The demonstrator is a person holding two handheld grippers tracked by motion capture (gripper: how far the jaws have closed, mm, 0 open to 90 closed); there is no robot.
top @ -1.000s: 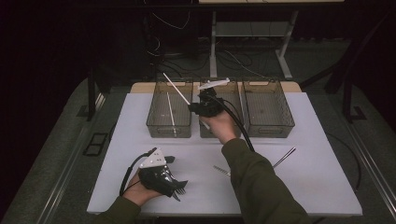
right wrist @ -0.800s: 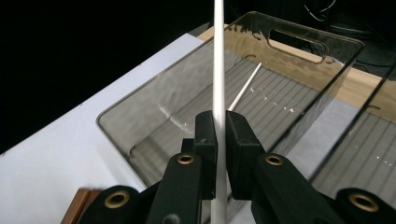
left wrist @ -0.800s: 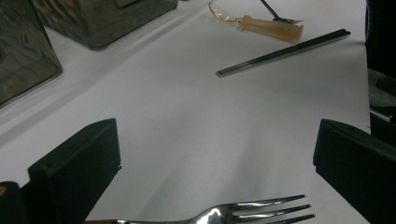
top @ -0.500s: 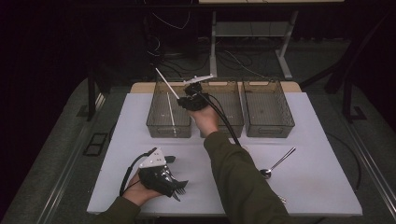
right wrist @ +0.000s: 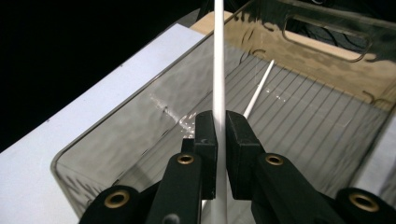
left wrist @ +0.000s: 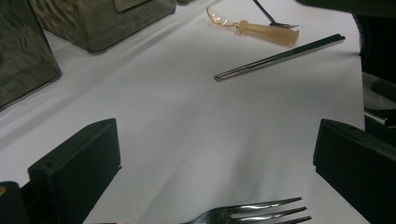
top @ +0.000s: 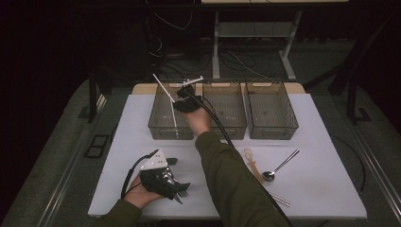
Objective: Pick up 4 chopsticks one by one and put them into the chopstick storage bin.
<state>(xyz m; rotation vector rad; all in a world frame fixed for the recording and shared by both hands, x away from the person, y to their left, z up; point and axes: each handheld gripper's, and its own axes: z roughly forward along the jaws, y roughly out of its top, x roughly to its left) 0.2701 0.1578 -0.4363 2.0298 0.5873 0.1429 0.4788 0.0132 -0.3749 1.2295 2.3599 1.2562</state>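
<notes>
Right gripper (top: 182,97), w/ white stick (right wrist: 218,70) pinched between clenched jaws, has shifted from the middle bin toward the left bin (top: 161,125) at the desk's far edge; stick now hangs above that bin, where a second stick (right wrist: 258,89) already lies, so a drop looks imminent. Right arm stretched forward, forearm crossing desk centre. Left gripper (top: 177,189) rests near the front edge, jaws released, fork (left wrist: 252,212) lying between them.
</notes>
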